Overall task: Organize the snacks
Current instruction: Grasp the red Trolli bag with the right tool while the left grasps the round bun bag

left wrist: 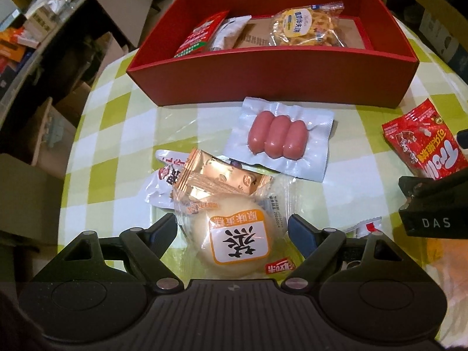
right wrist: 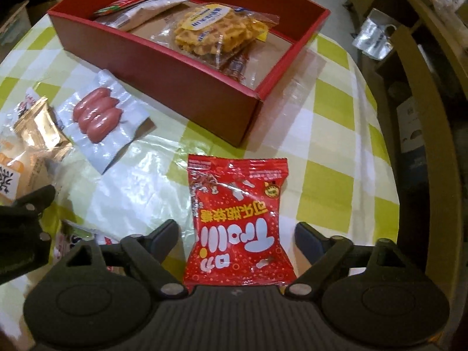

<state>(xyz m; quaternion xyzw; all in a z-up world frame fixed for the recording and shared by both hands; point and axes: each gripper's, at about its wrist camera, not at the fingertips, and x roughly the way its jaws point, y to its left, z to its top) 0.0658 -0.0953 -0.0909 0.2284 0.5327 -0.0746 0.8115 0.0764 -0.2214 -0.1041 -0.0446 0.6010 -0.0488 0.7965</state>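
A red box [left wrist: 263, 79] [right wrist: 187, 79] stands at the far side of the table and holds a waffle pack [left wrist: 307, 27] [right wrist: 216, 29] and other snack packets [left wrist: 210, 33]. My left gripper [left wrist: 232, 228] is open, its fingers on either side of a wrapped round cake [left wrist: 234, 234] that lies on the table. My right gripper [right wrist: 237, 234] is open around a red Trolli candy bag [right wrist: 238, 219], also seen in the left wrist view [left wrist: 427, 143]. A sausage pack [left wrist: 278, 139] [right wrist: 98, 114] lies in front of the box.
A golden packet [left wrist: 222, 178] [right wrist: 41, 128] and a white packet [left wrist: 163, 181] lie by the cake. The table has a green-and-white checked cloth [right wrist: 336, 175]. Cardboard boxes and shelves crowd the floor at left [left wrist: 44, 102]; a wooden frame stands at right [right wrist: 424, 117].
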